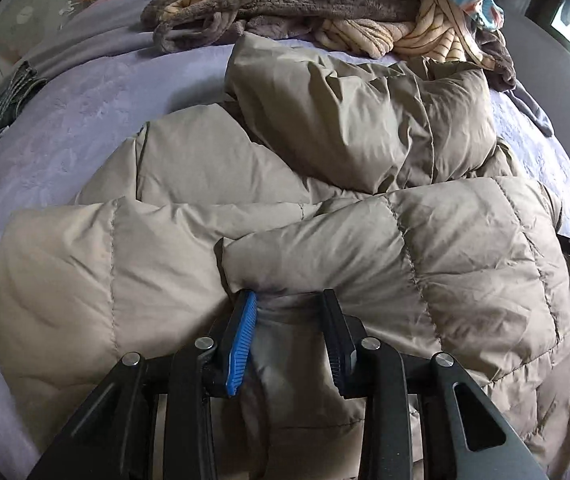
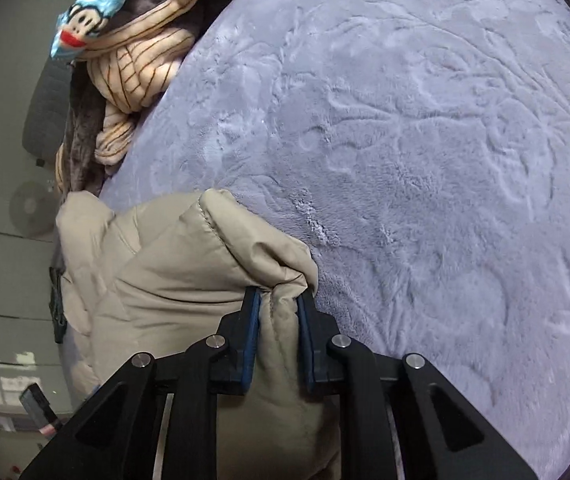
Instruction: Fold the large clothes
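Here the beige quilted puffer jacket (image 1: 325, 184) lies spread and partly folded on a bed covered with a lavender plush blanket (image 1: 97, 96) whose nap shows embossed swirls. The jacket's shell is smooth, slightly shiny fabric, stitched into puffy, pillow-like panels that crease softly. In the left wrist view the left gripper (image 1: 289, 300) has its jaws narrowed on a bunched edge of the jacket, with a blue ribbed pad (image 1: 241, 340) pressed against the cloth on one side and a black finger on the other. In the right wrist view the right gripper (image 2: 279, 300) pinches a thick stitched fold of the same jacket between dark blue pads, the jaws close together and the fabric bulging above them. At the far edge of the bed sits a heap of fuzzy brown and cream striped fleece (image 1: 305, 4), with a bright blue cartoon-print cloth (image 2: 85, 16) lying on top.
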Demonstrator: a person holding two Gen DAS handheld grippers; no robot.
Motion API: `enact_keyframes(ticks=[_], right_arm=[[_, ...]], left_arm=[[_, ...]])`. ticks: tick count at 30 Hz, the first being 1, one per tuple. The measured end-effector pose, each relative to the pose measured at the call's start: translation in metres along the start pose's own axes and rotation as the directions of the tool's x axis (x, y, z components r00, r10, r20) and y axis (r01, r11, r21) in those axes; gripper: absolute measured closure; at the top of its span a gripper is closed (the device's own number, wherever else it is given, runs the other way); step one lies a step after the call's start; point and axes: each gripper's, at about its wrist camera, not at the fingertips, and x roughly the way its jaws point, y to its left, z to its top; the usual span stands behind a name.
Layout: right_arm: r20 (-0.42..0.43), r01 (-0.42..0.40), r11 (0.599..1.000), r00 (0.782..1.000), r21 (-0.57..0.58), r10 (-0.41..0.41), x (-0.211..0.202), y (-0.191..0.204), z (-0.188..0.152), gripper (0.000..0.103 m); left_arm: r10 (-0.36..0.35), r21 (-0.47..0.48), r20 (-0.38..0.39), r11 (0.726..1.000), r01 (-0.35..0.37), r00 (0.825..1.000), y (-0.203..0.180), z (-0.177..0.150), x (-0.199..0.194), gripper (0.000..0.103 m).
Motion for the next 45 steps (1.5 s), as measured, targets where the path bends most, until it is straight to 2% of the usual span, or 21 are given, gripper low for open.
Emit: enact_keyframes(ticks=[2, 4, 6, 9, 11, 14, 17, 18, 19, 21, 24, 29, 31, 35, 36, 37, 38, 40, 42, 43, 45], right_arm=[[0.019, 0.034, 0.999, 0.999, -0.030, -0.033, -0.006, 0.007, -0.004, 0.082], [0.050, 0.127, 0.986, 0.991, -0.108, -0.122, -0.018, 0.022, -0.011, 0.074], [0.100, 0.224, 0.952, 0.973, -0.209, -0.207, -0.033, 0.040, -0.021, 0.070], [0.168, 0.313, 0.892, 0.948, -0.326, -0.271, -0.051, 0.058, -0.041, 0.070], [0.200, 0.347, 0.867, 0.935, -0.357, -0.292, -0.064, 0.063, -0.055, 0.070], [0.224, 0.367, 0.851, 0.927, -0.375, -0.301, -0.077, 0.064, -0.071, 0.070], [0.207, 0.384, 0.830, 0.923, -0.406, -0.325, -0.076, 0.061, -0.088, 0.070], [0.191, 0.391, 0.820, 0.920, -0.418, -0.342, -0.070, 0.058, -0.092, 0.070], [0.176, 0.392, 0.817, 0.920, -0.422, -0.350, -0.066, 0.055, -0.093, 0.070], [0.142, 0.382, 0.825, 0.924, -0.417, -0.356, -0.056, 0.048, -0.092, 0.068], [0.109, 0.364, 0.854, 0.931, -0.372, -0.349, -0.055, 0.040, -0.085, 0.061], [0.070, 0.313, 0.889, 0.949, -0.334, -0.307, -0.075, 0.034, -0.083, 0.059], [0.044, 0.284, 0.905, 0.958, -0.318, -0.285, -0.086, 0.030, -0.086, 0.050], [0.004, 0.234, 0.935, 0.970, -0.267, -0.241, -0.106, 0.020, -0.101, 0.047], [-0.009, 0.223, 0.940, 0.973, -0.258, -0.233, -0.110, 0.018, -0.106, 0.043], [-0.017, 0.213, 0.944, 0.974, -0.253, -0.224, -0.113, 0.017, -0.109, 0.041], [-0.030, 0.201, 0.948, 0.976, -0.248, -0.215, -0.116, 0.015, -0.114, 0.041], [-0.046, 0.193, 0.950, 0.977, -0.246, -0.210, -0.121, 0.011, -0.121, 0.040], [-0.057, 0.183, 0.952, 0.978, -0.245, -0.202, -0.128, 0.009, -0.129, 0.039], [-0.066, 0.177, 0.953, 0.978, -0.245, -0.199, -0.130, 0.008, -0.132, 0.032], [-0.084, 0.153, 0.958, 0.981, -0.243, -0.177, -0.137, 0.007, -0.136, 0.028]], left_arm=[[0.019, 0.000, 0.002, 1.000, -0.019, 1.000, -0.002, 0.000, -0.006, 0.067], [0.045, 0.001, 0.005, 0.999, -0.045, 0.999, -0.004, 0.001, -0.016, 0.067], [0.074, -0.004, 0.022, 0.997, -0.074, 0.997, -0.003, 0.001, -0.029, 0.067], [0.067, -0.028, 0.045, 0.997, -0.065, 0.997, 0.001, -0.002, -0.049, 0.067], [0.065, -0.038, 0.046, 0.997, -0.063, 0.997, 0.002, -0.007, -0.058, 0.067], [0.068, -0.036, 0.033, 0.997, -0.066, 0.997, 0.001, -0.018, -0.063, 0.067], [0.091, -0.031, -0.020, 0.995, -0.091, 0.996, 0.002, -0.032, -0.049, 0.067], [0.087, -0.035, -0.026, 0.996, -0.088, 0.996, 0.003, -0.034, -0.044, 0.063], [0.093, -0.040, -0.024, 0.995, -0.094, 0.995, 0.003, -0.037, -0.039, 0.054], [0.109, -0.052, -0.018, 0.993, -0.110, 0.994, 0.006, -0.039, -0.034, 0.049], [0.113, -0.072, -0.035, 0.991, -0.115, 0.993, 0.008, -0.036, -0.035, 0.049], [0.148, -0.059, -0.035, 0.987, -0.150, 0.988, 0.002, -0.041, -0.060, 0.049], [0.151, -0.052, -0.043, 0.987, -0.153, 0.988, 0.000, -0.045, -0.070, 0.049], [0.141, -0.070, -0.060, 0.987, -0.145, 0.988, -0.001, -0.060, -0.091, 0.049], [0.137, -0.080, -0.061, 0.987, -0.142, 0.989, 0.000, -0.064, -0.096, 0.039], [0.139, -0.090, -0.058, 0.986, -0.143, 0.989, -0.001, -0.068, -0.102, 0.010], [0.147, -0.102, -0.044, 0.983, -0.151, 0.988, -0.001, -0.073, -0.108, 0.000], [0.171, -0.123, -0.002, 0.978, -0.170, 0.985, -0.006, -0.087, -0.125, 0.000], [0.164, -0.136, -0.026, 0.977, -0.166, 0.986, -0.008, -0.098, -0.131, 0.000], [0.162, -0.144, -0.040, 0.976, -0.166, 0.986, -0.009, -0.103, -0.134, 0.000], [0.157, -0.158, -0.058, 0.974, -0.164, 0.986, -0.014, -0.114, -0.142, 0.000]])
